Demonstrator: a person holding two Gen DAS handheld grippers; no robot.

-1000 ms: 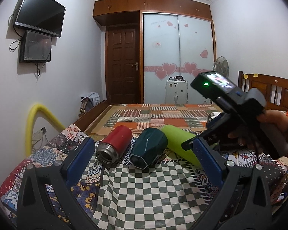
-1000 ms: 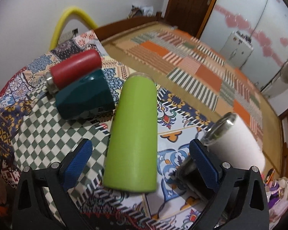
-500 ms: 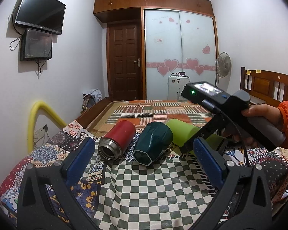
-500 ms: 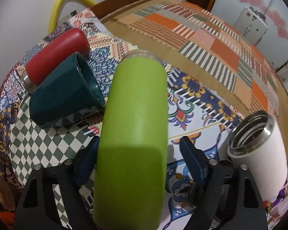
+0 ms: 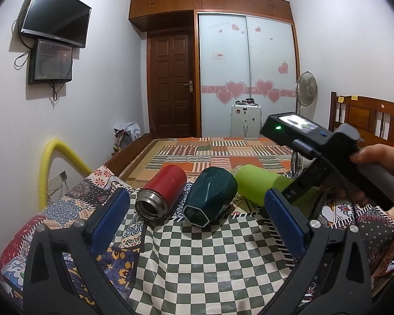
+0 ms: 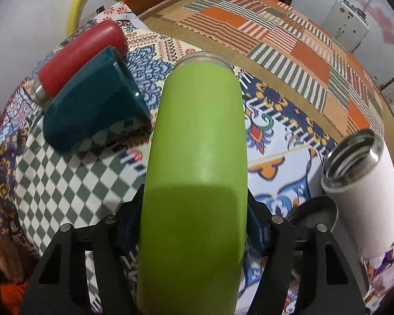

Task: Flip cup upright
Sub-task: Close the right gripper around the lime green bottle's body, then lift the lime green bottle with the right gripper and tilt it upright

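A bed covered in a patchwork quilt [image 5: 218, 155] carries everything, with a green-and-white checked cloth [image 5: 210, 257] spread over its near end. On that cloth, toward the quilt's near right side, lies the tall lime-green cylindrical cup [image 6: 197, 157], on its side with its open rim pointing toward the far end of the bed. The right gripper [image 6: 194, 225] is clamped on this cup, one blue-padded finger [image 6: 126, 225] pressed against each flank near the cup's closed base. Whether the cup touches the cloth or is lifted slightly is hard to judge from so close.

A white steel tumbler [image 6: 362, 189] sits near the bed's right edge, mouth tilted up and toward the camera. A red metal flask [image 5: 161, 190] lies on its side toward the left edge, steel mouth facing the near end. Just beside it, between flask and green cup, lies a dark teal faceted mug [image 5: 210, 199], also tipped over.

The left gripper [image 5: 197, 223] hangs above the cloth's near edge, its blue pads [image 5: 109, 220] wide apart and holding nothing.
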